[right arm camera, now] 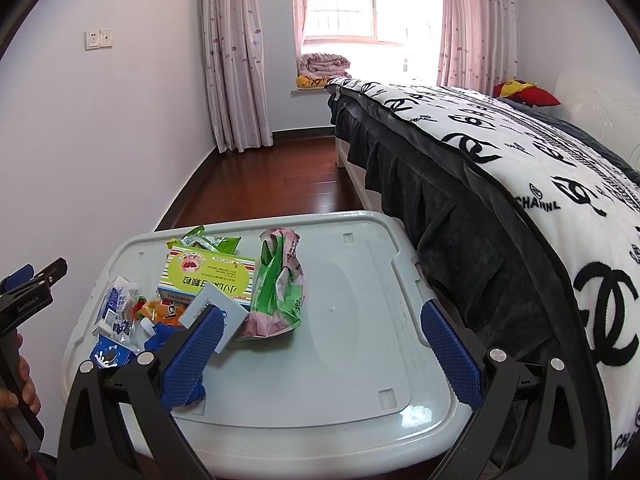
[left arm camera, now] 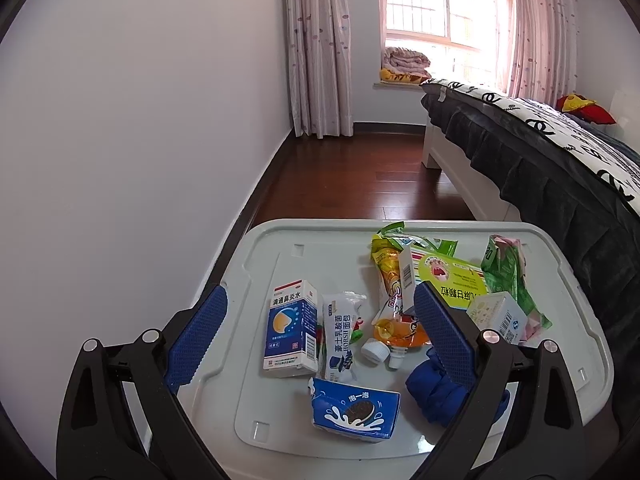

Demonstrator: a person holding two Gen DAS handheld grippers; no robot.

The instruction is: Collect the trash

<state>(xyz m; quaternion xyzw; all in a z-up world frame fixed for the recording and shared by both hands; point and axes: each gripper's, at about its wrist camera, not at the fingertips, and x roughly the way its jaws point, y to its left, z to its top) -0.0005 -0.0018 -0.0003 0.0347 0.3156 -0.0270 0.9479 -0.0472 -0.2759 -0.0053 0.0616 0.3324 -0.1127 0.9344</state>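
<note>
Hovering over trash on the grey lid (right arm camera: 360, 380).
We see both the left gripper (left arm camera: 320, 336) and right gripper (right arm camera: 320, 344) spread wide, empty; the crumpled blue item (left arm camera: 436, 392) is possibly a glove.

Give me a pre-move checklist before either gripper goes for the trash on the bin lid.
1. Left gripper open, nothing between its pads: ok.
2. Right gripper open and empty: ok.
3. Trash within view: ok; blue medicine box, cookie carton and green bag lie on the grey bin lid.
4. Pieces separated for a clean pick: not ok; the striped box overlaps neighbouring wrappers.
5. Loose bottle cap clear of other items: ok.
6. Container to drop trash into: cannot tell, none visible.
</note>
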